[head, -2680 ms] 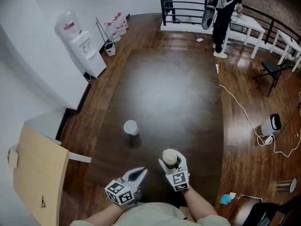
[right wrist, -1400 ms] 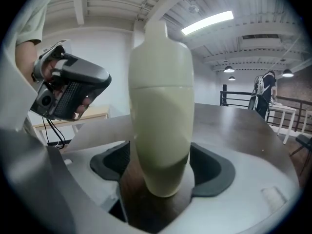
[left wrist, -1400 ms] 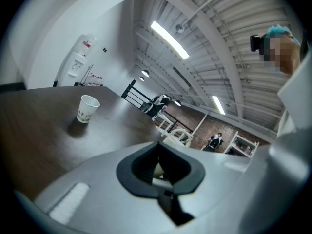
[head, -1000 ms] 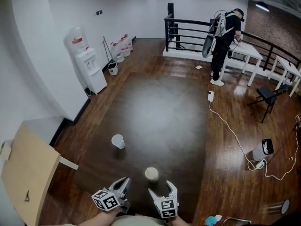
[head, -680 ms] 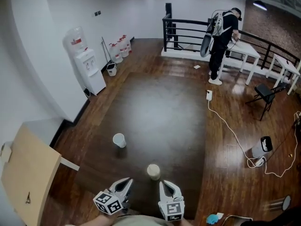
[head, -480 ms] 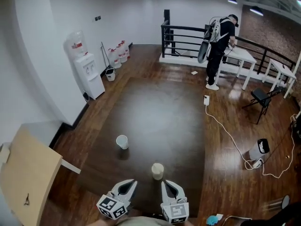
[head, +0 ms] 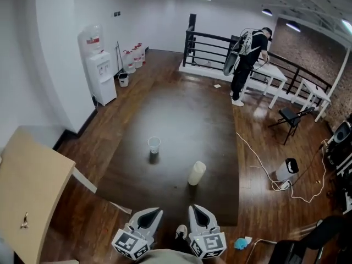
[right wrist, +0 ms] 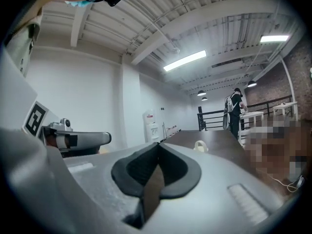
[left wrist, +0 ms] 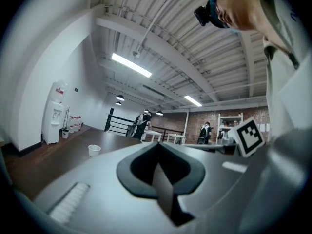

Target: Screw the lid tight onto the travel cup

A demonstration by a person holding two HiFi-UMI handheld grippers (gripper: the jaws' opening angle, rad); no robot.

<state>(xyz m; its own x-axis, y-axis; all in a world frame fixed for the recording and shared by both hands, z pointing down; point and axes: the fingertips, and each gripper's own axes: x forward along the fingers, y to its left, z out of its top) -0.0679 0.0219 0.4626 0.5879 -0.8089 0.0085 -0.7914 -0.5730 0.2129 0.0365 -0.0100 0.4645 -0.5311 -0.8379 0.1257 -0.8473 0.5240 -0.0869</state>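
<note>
The cream travel cup [head: 196, 172], lid on top, stands by itself on the dark table [head: 181, 120]. Its lid [right wrist: 200, 144] peeks over the right gripper's body in the right gripper view. My left gripper [head: 149, 213] and right gripper [head: 198, 210] hang side by side at the bottom of the head view, well short of the cup. Both are shut with nothing between the jaws. The same shows for the left gripper [left wrist: 157, 154] in the left gripper view and for the right gripper [right wrist: 158, 153] in the right gripper view.
A white paper cup [head: 154, 144] stands on the table left of the travel cup, also visible as the paper cup [left wrist: 94, 150] in the left gripper view. A wooden board [head: 30, 186] lies at left. A water dispenser [head: 99, 65], a person [head: 245, 59] by the railing, a folding chair [head: 290, 120] and a cabled white appliance [head: 286, 169] are farther off.
The right gripper, open just behind the travel cup a second ago, has shut empty. Both grippers have drawn back and up from the cup, and the head view has lifted.
</note>
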